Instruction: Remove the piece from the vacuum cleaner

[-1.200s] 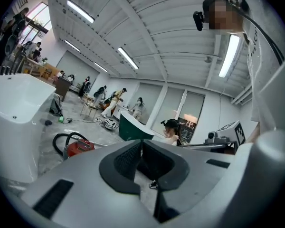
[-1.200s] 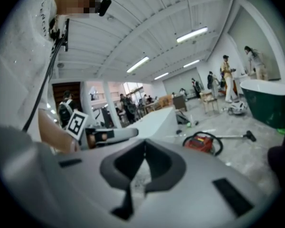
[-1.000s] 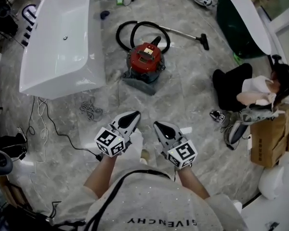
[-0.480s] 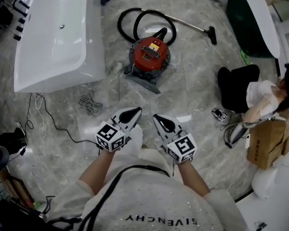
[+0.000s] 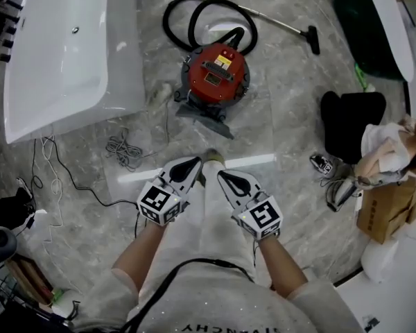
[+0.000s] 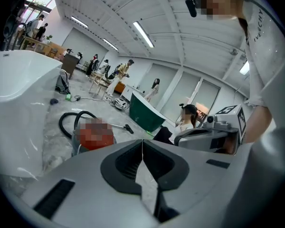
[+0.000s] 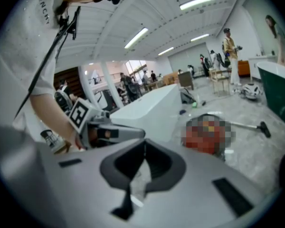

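Observation:
A red canister vacuum cleaner [image 5: 215, 78] stands on the marble floor, with a black hose [image 5: 201, 21] looped behind it and a wand ending in a floor nozzle [image 5: 312, 41]. It also shows ahead as a blurred patch: vacuum cleaner [image 6: 94, 134], vacuum cleaner [image 7: 208, 133]. My left gripper [image 5: 194, 164] and right gripper [image 5: 224, 177] are held side by side in front of the person's body, well short of the vacuum. Both are shut with nothing between the jaws, as the left gripper [image 6: 142, 144] and right gripper [image 7: 145, 147] views show.
A white bathtub [image 5: 62, 54] lies at the upper left. Cables [image 5: 123, 151] trail across the floor by it. A green tub [image 5: 374, 26] stands at the upper right. A seated person [image 5: 381, 144] and a cardboard box [image 5: 392, 207] are at the right.
The view has moved toward the vacuum, which now sits nearer and more centred. Both grippers stay shut, side by side, and have come down and forward together.

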A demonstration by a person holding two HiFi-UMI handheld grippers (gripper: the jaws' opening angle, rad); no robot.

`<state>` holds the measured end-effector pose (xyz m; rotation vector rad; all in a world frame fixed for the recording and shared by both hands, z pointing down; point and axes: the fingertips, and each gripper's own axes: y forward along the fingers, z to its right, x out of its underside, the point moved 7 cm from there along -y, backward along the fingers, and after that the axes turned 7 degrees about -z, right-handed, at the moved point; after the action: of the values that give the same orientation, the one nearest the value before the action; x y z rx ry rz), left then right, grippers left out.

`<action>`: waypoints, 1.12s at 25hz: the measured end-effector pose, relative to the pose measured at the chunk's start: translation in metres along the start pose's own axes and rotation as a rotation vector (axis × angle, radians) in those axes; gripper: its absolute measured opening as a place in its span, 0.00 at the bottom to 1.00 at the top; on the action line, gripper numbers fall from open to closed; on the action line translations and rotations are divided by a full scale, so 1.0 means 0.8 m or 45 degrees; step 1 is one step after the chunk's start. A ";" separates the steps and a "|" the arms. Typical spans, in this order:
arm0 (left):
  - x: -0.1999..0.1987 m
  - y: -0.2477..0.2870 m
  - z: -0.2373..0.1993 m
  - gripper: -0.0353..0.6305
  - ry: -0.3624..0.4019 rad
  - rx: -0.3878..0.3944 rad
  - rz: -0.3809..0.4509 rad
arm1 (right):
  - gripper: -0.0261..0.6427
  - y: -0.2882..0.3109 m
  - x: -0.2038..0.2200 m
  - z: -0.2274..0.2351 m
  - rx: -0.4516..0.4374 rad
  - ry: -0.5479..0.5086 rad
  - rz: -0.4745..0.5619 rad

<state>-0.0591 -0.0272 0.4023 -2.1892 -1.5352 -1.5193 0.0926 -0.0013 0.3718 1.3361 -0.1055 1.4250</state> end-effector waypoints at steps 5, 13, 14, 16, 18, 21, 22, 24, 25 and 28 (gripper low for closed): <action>0.049 0.039 -0.030 0.09 -0.026 -0.079 -0.040 | 0.06 0.061 0.042 0.045 -0.049 0.050 -0.048; 0.107 0.090 -0.089 0.09 0.039 -0.149 -0.144 | 0.06 0.127 0.100 0.113 0.021 -0.046 -0.128; 0.111 0.096 -0.094 0.09 0.056 -0.131 -0.154 | 0.06 0.131 0.108 0.118 0.038 -0.043 -0.135; 0.115 0.110 -0.103 0.09 0.087 -0.079 -0.160 | 0.06 0.139 0.118 0.128 0.059 0.005 -0.114; 0.118 0.122 -0.109 0.09 0.118 -0.045 -0.177 | 0.06 0.147 0.126 0.136 0.080 0.034 -0.086; 0.119 0.138 -0.120 0.09 0.203 -0.046 -0.229 | 0.06 0.159 0.134 0.143 0.114 0.033 -0.077; 0.118 0.144 -0.125 0.09 0.255 -0.059 -0.243 | 0.06 0.163 0.134 0.145 0.120 0.026 -0.082; 0.114 0.156 -0.136 0.09 0.374 -0.095 -0.260 | 0.06 0.173 0.134 0.147 0.122 -0.016 -0.118; 0.112 0.161 -0.141 0.09 0.432 -0.117 -0.265 | 0.06 0.178 0.133 0.146 0.114 -0.050 -0.141; 0.104 0.171 -0.155 0.09 0.618 -0.202 -0.290 | 0.06 0.194 0.133 0.146 0.094 -0.162 -0.213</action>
<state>-0.0394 -0.1062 0.5876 -1.5687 -1.5714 -2.1076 0.0825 -0.0726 0.5809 1.4614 -0.0239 1.2133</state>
